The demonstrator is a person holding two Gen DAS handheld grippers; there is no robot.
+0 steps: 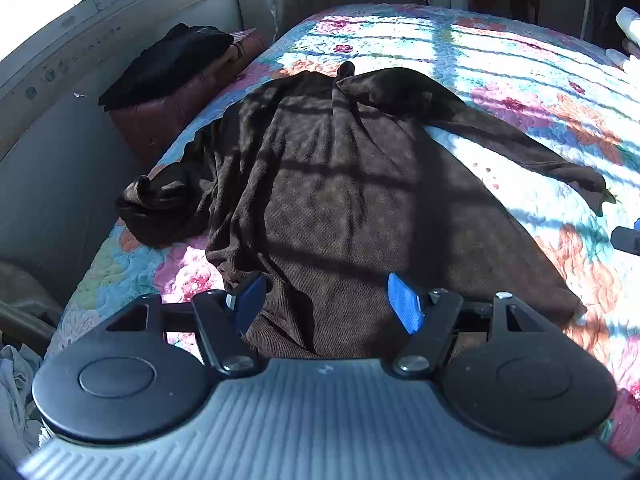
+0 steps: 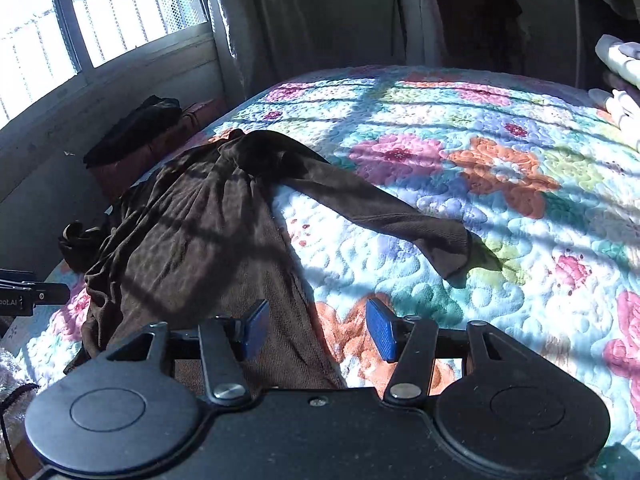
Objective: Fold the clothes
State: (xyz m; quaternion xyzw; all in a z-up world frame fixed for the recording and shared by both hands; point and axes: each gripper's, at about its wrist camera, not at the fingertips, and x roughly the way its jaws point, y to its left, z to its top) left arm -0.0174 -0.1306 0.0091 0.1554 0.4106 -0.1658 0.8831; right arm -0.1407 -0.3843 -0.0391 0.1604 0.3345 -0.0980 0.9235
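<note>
Left wrist view: the brown sweater (image 1: pixel 340 184) lay spread lengthwise on the floral quilt (image 1: pixel 520 80), hem toward 6 o'clock, collar toward 12 o'clock.
Left gripper (image 1: pixel 326 300): jaws stood wide over the hem, nothing pinched between the 2 blue pads.
Right gripper (image 2: pixel 318 328): jaws stood wide too, empty, straddling the sweater's right edge and bare quilt.
Right sleeve (image 2: pixel 380 216): stretched flat toward 3 o'clock, cuff lying well clear of the body.
Left sleeve (image 1: pixel 160 204): bunched in a lump at 9 o'clock, right at the bed's edge.
Risk 1: the lumped sleeve could have slid off the bed if the body were tugged, since little quilt lay beneath it.
Risk 2: folding over the wrinkled chest would likely have locked creases in.
Risk 3: a pinch at the hem might have caught quilt along with knit, dragging the cover.
</note>
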